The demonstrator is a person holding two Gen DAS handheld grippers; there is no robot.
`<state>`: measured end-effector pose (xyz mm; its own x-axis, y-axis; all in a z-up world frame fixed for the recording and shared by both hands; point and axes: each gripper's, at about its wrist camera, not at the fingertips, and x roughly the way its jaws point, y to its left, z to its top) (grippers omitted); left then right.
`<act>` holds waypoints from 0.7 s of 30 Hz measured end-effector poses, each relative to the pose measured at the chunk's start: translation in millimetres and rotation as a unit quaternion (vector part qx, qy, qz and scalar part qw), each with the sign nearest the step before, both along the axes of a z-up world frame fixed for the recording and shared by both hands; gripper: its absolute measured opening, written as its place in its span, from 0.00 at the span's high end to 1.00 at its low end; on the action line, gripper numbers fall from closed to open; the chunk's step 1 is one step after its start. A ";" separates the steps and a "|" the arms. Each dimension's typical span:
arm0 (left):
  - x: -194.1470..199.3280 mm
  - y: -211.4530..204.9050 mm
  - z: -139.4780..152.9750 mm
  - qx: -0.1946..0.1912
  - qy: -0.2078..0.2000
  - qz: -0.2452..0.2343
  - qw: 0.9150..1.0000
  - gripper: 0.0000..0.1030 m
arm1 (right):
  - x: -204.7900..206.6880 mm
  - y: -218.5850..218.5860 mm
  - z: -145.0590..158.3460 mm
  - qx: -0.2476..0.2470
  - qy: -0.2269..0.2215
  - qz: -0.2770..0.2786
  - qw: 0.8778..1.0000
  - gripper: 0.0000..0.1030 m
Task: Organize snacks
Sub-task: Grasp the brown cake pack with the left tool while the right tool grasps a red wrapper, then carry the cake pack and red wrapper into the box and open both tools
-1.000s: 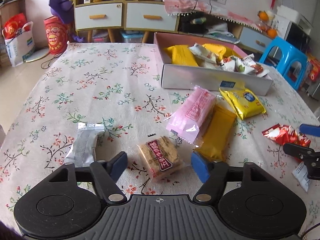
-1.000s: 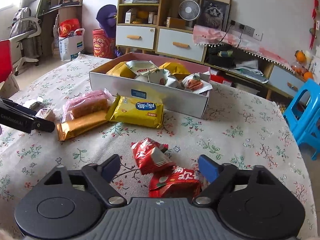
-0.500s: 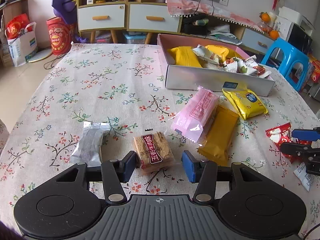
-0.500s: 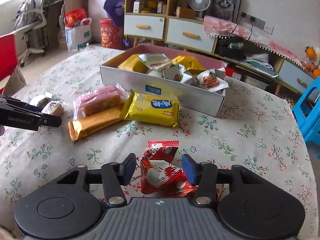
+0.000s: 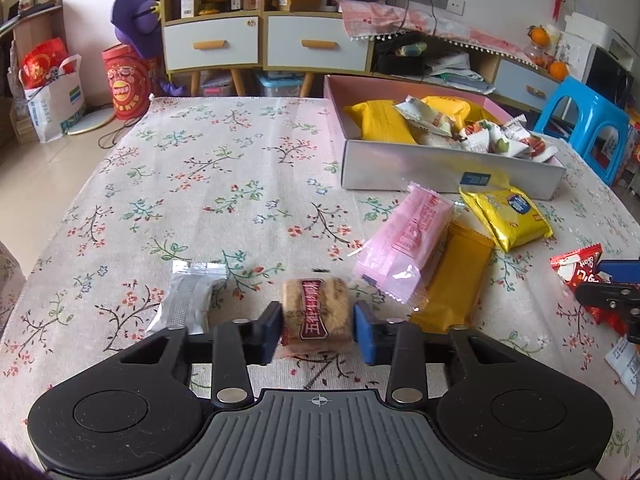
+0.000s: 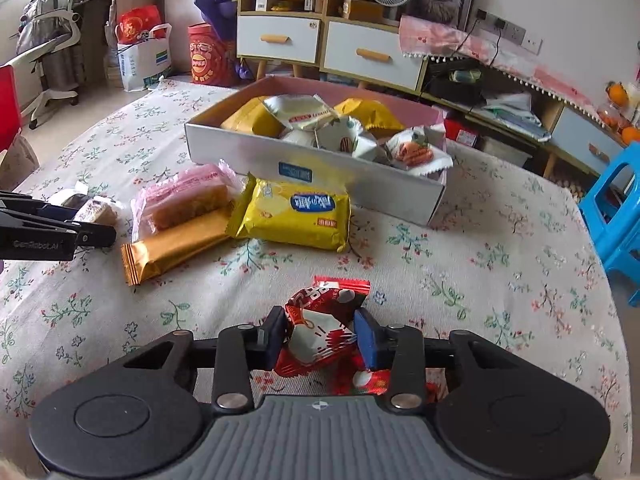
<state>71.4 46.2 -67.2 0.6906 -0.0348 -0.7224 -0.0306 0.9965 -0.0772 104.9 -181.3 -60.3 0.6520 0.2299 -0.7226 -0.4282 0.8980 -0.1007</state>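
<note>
left gripper [image 5: 318,328] closing on brown cake [image 5: 318,314]; right gripper [image 6: 320,334] clamps red packet [image 6: 320,330].

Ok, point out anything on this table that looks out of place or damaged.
Nothing looks damaged. Several snacks lie loose outside the box: a pink pack, gold bar, yellow pack and silver packet.
</note>
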 end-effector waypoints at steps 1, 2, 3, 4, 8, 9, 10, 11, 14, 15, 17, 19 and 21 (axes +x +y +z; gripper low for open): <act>0.6 1.8 0.3 -0.004 0.001 0.002 1.000 0.69 | -0.8 0.9 1.9 -0.001 -0.003 0.002 1.000 0.74; 1.6 2.6 0.8 -0.008 0.002 0.003 1.000 0.69 | -1.2 2.0 3.7 -0.002 -0.006 0.004 1.000 0.74; 2.1 3.6 1.2 -0.011 0.004 0.005 1.000 0.69 | -1.8 2.7 5.3 -0.003 -0.008 0.005 1.000 0.75; 2.5 4.0 1.4 -0.013 0.005 0.006 1.000 0.69 | -2.2 3.3 6.9 -0.003 -0.010 0.007 1.000 0.75; 3.2 7.1 2.8 -0.024 0.010 0.011 1.000 0.69 | -1.1 5.2 10.6 -0.002 -0.013 0.007 1.000 0.75; 3.5 8.0 2.9 -0.028 0.012 0.013 0.999 0.69 | -0.5 5.1 10.9 -0.002 -0.012 0.006 1.000 0.75; 3.9 9.1 3.4 -0.032 0.014 0.015 0.999 0.69 | 0.4 5.0 11.1 0.000 -0.011 0.005 1.000 0.75; 4.6 10.0 4.1 -0.037 0.016 0.018 0.999 0.69 | 1.3 4.8 11.4 0.002 -0.009 0.003 1.000 0.75; 4.6 13.8 6.3 -0.050 0.019 0.025 0.998 0.69 | 4.9 2.5 13.3 0.012 -0.001 -0.003 1.000 0.75; 4.5 15.1 7.1 -0.052 0.018 0.026 0.998 0.69 | 5.9 2.0 14.0 0.015 0.000 -0.005 1.000 0.75; 4.9 16.0 9.2 -0.053 0.015 0.028 0.998 0.69 | 7.2 0.5 16.2 0.021 0.002 -0.008 1.000 0.75; 5.9 16.5 12.2 -0.055 0.011 0.029 0.998 0.69 | 9.8 -1.3 18.9 0.031 0.006 -0.011 0.999 0.75; 7.3 17.0 16.5 -0.058 0.006 0.030 0.998 0.69 | 12.2 -3.1 22.6 0.042 0.009 -0.014 0.999 0.75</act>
<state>78.7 63.2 -50.7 0.6850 -0.0771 -0.7245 -0.0921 0.9772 -0.1911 117.1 -184.4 -37.8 0.6459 0.2719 -0.7134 -0.4041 0.9145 -0.0174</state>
